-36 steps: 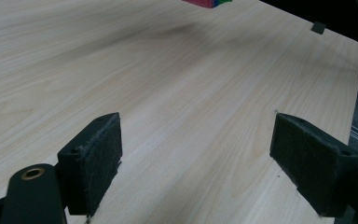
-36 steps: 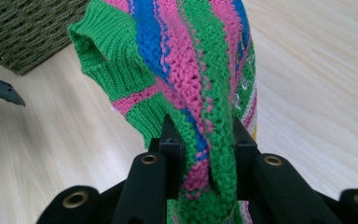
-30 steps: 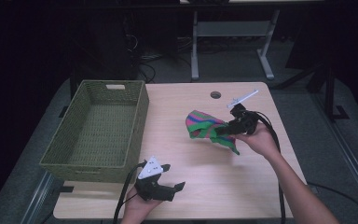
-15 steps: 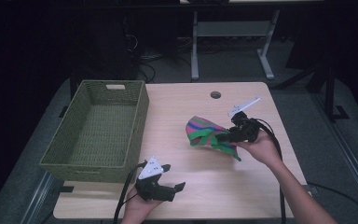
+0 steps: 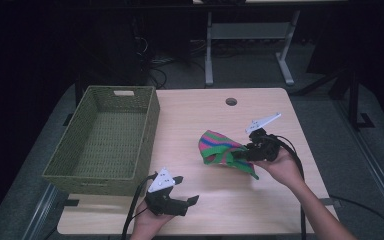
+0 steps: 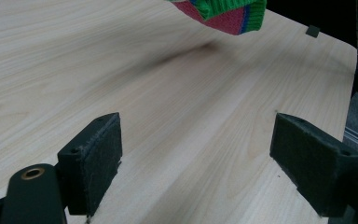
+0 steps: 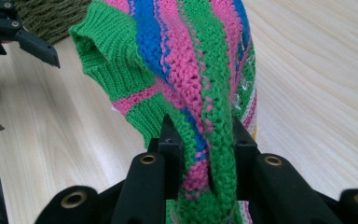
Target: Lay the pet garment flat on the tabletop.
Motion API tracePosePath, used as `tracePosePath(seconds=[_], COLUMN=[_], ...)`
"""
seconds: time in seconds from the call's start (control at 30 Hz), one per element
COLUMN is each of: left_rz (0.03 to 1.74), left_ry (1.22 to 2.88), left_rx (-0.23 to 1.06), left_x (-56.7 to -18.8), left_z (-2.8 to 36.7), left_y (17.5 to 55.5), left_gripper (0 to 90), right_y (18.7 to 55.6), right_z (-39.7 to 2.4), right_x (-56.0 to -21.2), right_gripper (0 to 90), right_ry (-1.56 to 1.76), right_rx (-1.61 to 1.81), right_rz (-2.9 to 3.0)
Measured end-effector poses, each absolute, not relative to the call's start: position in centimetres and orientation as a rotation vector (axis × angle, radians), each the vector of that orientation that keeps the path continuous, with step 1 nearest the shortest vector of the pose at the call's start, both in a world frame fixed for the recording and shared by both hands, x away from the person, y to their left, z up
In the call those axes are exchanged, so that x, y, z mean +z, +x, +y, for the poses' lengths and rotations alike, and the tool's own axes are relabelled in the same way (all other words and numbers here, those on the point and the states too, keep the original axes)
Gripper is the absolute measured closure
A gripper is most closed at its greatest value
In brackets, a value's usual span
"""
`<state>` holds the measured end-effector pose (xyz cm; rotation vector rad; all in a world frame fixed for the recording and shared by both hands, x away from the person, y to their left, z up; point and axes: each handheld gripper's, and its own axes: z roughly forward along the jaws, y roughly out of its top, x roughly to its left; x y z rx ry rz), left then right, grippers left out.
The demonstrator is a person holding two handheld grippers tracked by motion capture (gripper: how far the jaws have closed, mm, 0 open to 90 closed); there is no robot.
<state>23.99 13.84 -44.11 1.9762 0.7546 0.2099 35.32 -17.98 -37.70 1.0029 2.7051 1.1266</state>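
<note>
Waiting at far left, the woven basket (image 5: pixel 105 142) sits empty; left claw (image 5: pixel 186 190) rests open on the tabletop (image 5: pixel 190 120); right claw (image 7: pixel 200 154) pinches the striped knit cloth (image 5: pixel 220 149) aloft, mid-carry. Next, I'd say: swing it leftward over the basket rim, then release.

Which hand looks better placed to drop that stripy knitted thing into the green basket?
The right. The right gripper is already clamped on the striped knit cloth and holds it off the table. The left gripper sits open near the basket, holding nothing, so it would first need to take the cloth.
</note>
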Motion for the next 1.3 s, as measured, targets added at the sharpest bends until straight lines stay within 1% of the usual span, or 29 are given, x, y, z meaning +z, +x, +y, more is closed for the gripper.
tracePosePath(seconds=[0.23,0.63,1.13,1.3], left_rz=[0.760,0.760,0.760,0.755], left_ry=[1.956,1.950,1.944,1.946], left_rx=[0.230,0.236,0.237,0.238], left_x=[-43.9,-43.9,-43.8,-43.7], left_z=[14.1,14.3,14.4,14.4], left_y=[23.9,23.9,23.8,23.8], left_gripper=[16.4,16.3,16.3,16.3], right_y=[34.3,33.2,33.1,33.3], right_z=[-18.0,-18.0,-14.5,-14.0], right_x=[-38.1,-39.9,-43.2,-43.9], right_gripper=[72.5,72.4,71.2,67.8], right_ry=[0.967,1.006,1.005,1.005], right_rx=[1.112,1.129,1.055,1.040], right_rz=[2.695,2.731,2.833,2.848])
